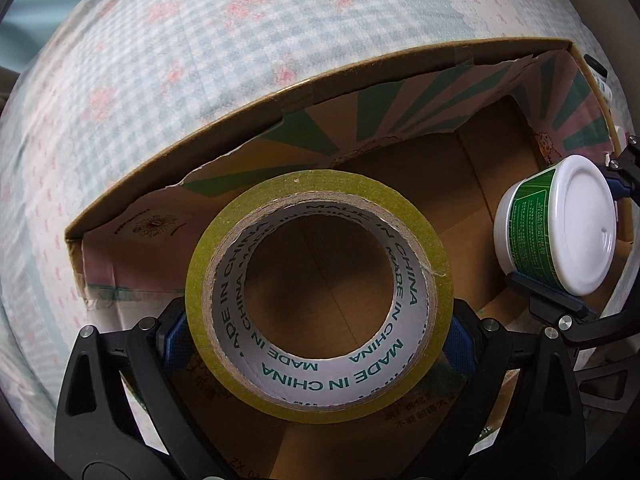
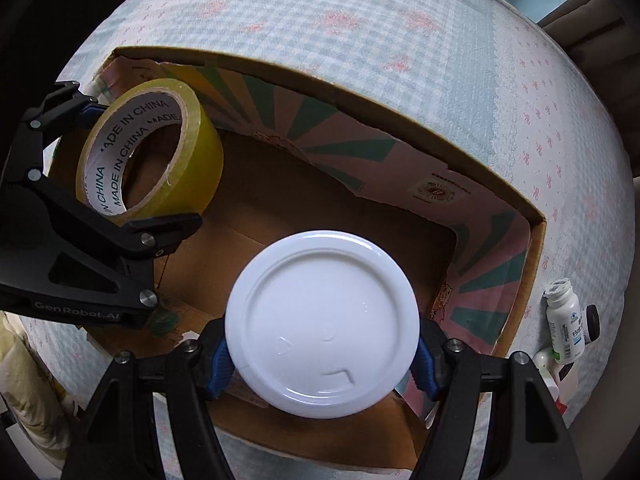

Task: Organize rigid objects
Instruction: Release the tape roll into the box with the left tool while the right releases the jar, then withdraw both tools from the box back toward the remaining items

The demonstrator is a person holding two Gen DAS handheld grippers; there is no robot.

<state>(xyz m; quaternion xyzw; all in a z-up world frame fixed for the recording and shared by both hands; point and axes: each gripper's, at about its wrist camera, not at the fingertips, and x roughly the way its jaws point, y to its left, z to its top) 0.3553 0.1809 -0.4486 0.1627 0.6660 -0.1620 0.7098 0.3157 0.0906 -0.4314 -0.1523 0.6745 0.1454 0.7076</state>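
tape roll (image 1: 319, 296) clamped, left hand-held gripper (image 1: 320, 330) | tub (image 2: 322, 324) clamped, right hand-held gripper (image 2: 322, 360) | checked cloth (image 1: 160, 80)

The box (image 2: 536, 236) is lying open-topped, its brown floor bare beneath both loads. The tape (image 1: 320, 296) and tub (image 2: 324, 324) are hanging side by side above it, apart. Torn flaps are leaning inward along the far wall. Bottles (image 2: 564, 320) are crowding the cloth (image 2: 360, 20) just outside the box's right end.
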